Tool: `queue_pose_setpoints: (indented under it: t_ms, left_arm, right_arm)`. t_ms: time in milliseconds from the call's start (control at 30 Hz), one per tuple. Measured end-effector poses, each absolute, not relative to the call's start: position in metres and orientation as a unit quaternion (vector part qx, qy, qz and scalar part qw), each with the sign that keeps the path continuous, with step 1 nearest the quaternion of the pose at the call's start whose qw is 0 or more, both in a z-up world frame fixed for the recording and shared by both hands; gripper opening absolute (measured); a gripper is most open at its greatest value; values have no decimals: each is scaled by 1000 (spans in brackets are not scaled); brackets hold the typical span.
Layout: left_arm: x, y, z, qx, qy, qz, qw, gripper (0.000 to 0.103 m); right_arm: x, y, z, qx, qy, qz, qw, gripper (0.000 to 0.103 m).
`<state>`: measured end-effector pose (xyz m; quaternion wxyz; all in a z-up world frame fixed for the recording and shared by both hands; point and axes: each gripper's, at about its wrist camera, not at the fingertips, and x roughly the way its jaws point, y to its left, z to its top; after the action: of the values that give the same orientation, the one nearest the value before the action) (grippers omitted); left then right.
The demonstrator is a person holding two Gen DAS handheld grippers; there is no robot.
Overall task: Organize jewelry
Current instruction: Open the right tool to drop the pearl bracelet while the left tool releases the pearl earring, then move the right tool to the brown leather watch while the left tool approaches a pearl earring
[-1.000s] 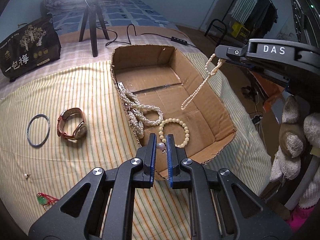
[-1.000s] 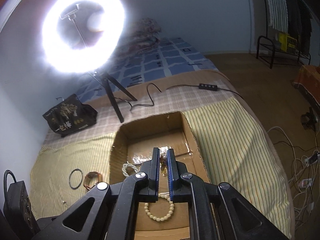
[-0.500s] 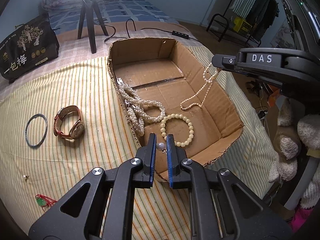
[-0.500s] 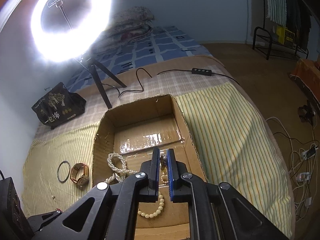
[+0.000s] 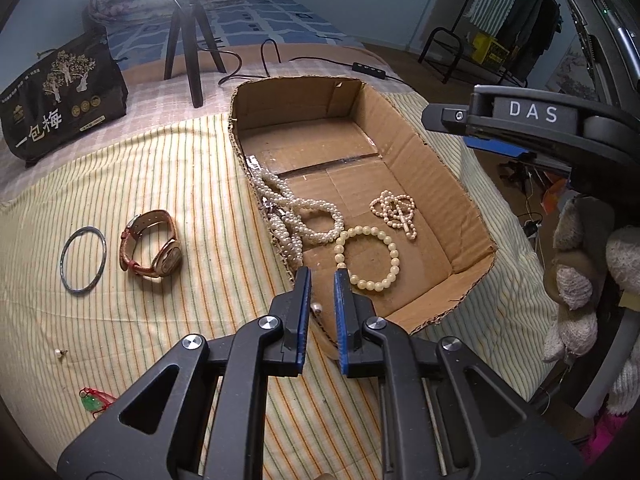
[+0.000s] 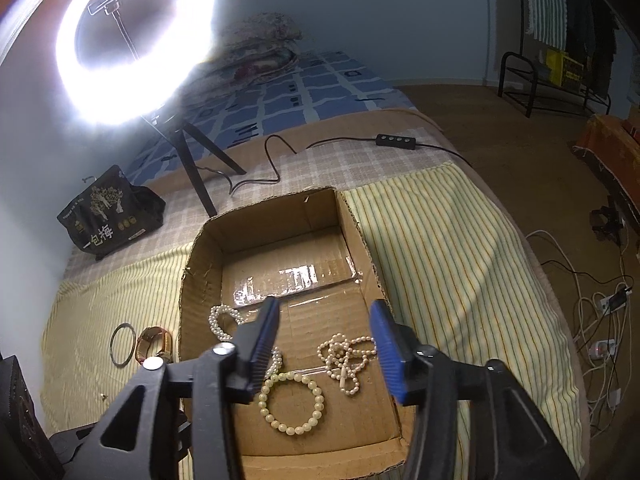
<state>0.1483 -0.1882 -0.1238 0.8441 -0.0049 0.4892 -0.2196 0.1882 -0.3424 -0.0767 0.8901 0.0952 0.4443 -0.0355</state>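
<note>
Cardboard box [image 6: 362, 240] on the striped cloth [image 5: 180, 184]. Your right gripper [image 6: 326, 344] has just sprung apart; thin pearl necklace [image 6: 346, 356] now lies heaped inside, delivered. Your left gripper [image 5: 320, 312] pinches a pearl earring [image 5: 316, 307], probably next in.

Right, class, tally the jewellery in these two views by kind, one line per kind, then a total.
Pearl or bead strands in the cardboard box: 3 (twisted pearl strand, cream bead bracelet, fine pearl necklace)
Pearl studs: 2 (loose stud on the cloth, held stud in the left gripper)
Bangle: 1
Wristwatch: 1
Green pendant: 1
Total: 8
</note>
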Motion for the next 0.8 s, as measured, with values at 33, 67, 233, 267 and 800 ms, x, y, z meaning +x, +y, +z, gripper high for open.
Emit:
queue_pose_setpoints:
  t_ms: [33, 67, 233, 267, 800]
  left_arm:
    - [148, -187, -123, -4, 488, -219, 845, 11]
    - [147, -185, -122, -3, 487, -219, 846, 11]
    - [145, -174, -118, 0, 482, -212, 850, 11]
    - [144, -171, -117, 1, 481, -210, 851, 11]
    - [136, -112, -108, 18, 461, -169, 871, 28]
  right_arm:
    - [187, -342, -76, 96, 443, -37, 890, 56]
    - [187, -343, -75, 96, 443, -38, 891, 59]
    - [184, -342, -73, 97, 438, -44, 893, 72]
    - [183, -341, -72, 96, 437, -46, 893, 75]
    - [174, -313, -57, 19, 403, -70, 912, 101]
